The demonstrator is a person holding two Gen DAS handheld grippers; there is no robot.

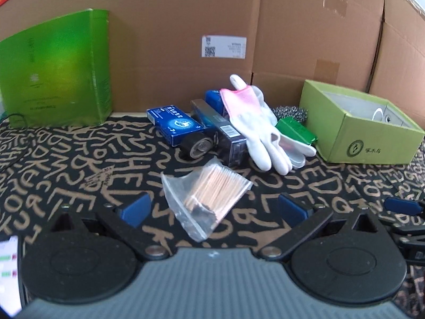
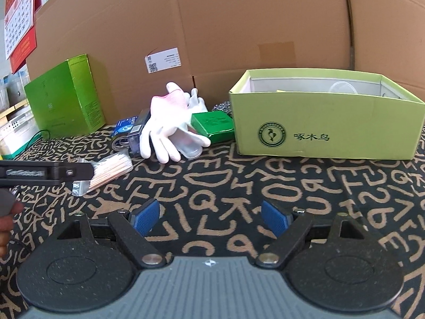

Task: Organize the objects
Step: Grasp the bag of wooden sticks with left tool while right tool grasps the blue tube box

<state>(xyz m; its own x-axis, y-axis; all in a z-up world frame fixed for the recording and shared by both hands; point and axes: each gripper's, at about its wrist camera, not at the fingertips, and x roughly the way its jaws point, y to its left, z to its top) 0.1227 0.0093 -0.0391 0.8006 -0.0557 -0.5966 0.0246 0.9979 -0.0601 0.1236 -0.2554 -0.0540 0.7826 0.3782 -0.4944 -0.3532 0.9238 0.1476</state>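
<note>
Left gripper (image 1: 212, 208), jaws apart, nothing clamped; the bag of cotton swabs (image 1: 209, 194) lies on the patterned cloth (image 1: 79, 159) between its 2 fingers, ahead of the pads. Right gripper (image 2: 211, 216), jaws apart and empty, over bare cloth; the open green box (image 2: 318, 122) stands ahead to its right, the white gloves (image 2: 170, 127) ahead to its left

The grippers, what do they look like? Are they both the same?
Yes, they match. The left gripper and the right gripper each have two black angled fingers tipped with blue ribbed pads, hinged on silver round pins. Behind sit two black speckled round discs and a grey ridged body with a small compass-like mark. No cables or sleeves show.
</note>
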